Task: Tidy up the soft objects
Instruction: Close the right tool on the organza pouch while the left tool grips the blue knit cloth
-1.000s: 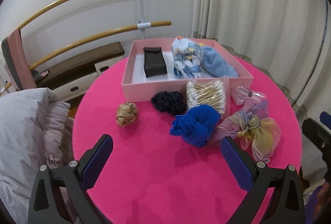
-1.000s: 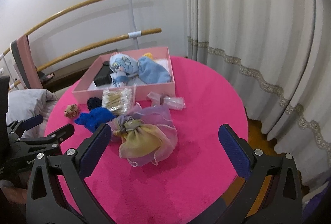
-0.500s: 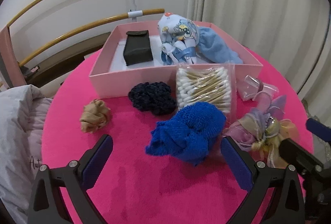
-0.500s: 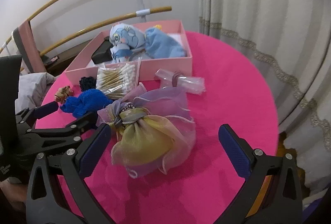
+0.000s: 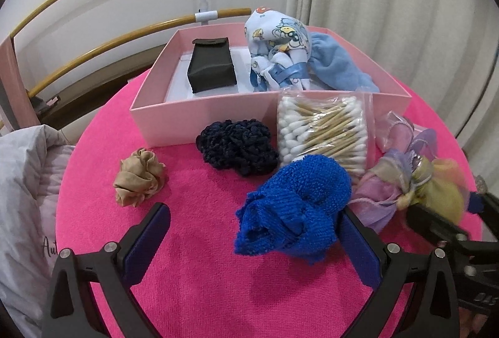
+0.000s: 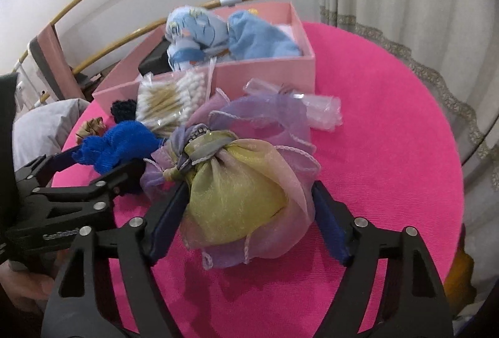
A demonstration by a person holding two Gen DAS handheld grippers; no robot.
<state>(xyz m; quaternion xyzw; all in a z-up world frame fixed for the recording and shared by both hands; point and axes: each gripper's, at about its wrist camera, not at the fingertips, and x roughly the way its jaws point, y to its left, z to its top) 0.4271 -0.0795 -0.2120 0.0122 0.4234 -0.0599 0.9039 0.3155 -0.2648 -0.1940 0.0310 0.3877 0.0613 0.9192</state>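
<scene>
Left wrist view: the shallow pink cardboard box (image 5: 199, 122) on the round pink-covered table (image 5: 202, 281) held a dark folded pouch (image 5: 212, 66), a white cartoon-printed cloth bundle (image 5: 277, 47) and a pale blue fleece cloth (image 5: 336, 63). A clear packet of cotton swabs (image 5: 324, 129) leaned on its front wall beside a navy knitted scrunchie (image 5: 240, 147); a tan scrunchie (image 5: 138, 177) lay apart. The left gripper (image 5: 252, 241) stood wide open, the crumpled royal-blue knit cloth (image 5: 296, 207) against its right pad, not clamped.

Right wrist view: the right gripper (image 6: 246, 210) had just been closing around the yellow-and-lilac organza pouch (image 6: 237, 197), tied at the neck. Its pads flanked the pouch, the frills brushing them without a squeeze.
</scene>
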